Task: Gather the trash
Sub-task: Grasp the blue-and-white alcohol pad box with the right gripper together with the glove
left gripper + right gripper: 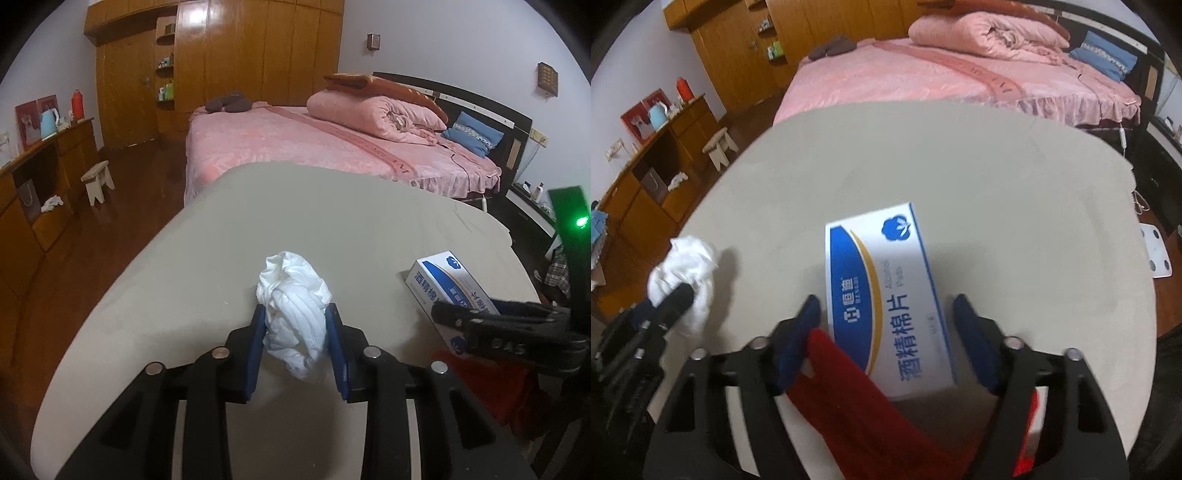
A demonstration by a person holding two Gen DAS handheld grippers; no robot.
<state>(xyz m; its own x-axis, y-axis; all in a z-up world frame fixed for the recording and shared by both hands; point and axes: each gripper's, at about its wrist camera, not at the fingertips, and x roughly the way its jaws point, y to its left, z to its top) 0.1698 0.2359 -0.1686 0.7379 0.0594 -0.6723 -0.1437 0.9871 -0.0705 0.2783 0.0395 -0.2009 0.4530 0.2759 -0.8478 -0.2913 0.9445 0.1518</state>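
A crumpled white paper wad [295, 306] sits just above the beige table [332, 206], and my left gripper [297, 319] is shut on it, its blue pads [258, 339] pressing both sides. In the right wrist view the same wad [683, 266] shows at the left, behind the left gripper's black finger. A blue-and-white box [886, 288] of alcohol pads lies on the table [997, 177] between the fingers of my right gripper [886, 308]. That gripper is open, with a narrow gap at the box's right side. A red cloth [857, 398] lies under the box's near end and against the left finger.
Beyond the table stands a pink bed [314, 147] with a rolled quilt and a blue pillow. Wooden cabinets [48, 177] line the left wall, with a small white stool [98, 181] on the dark floor. A white scale [1156, 254] lies on the floor at right.
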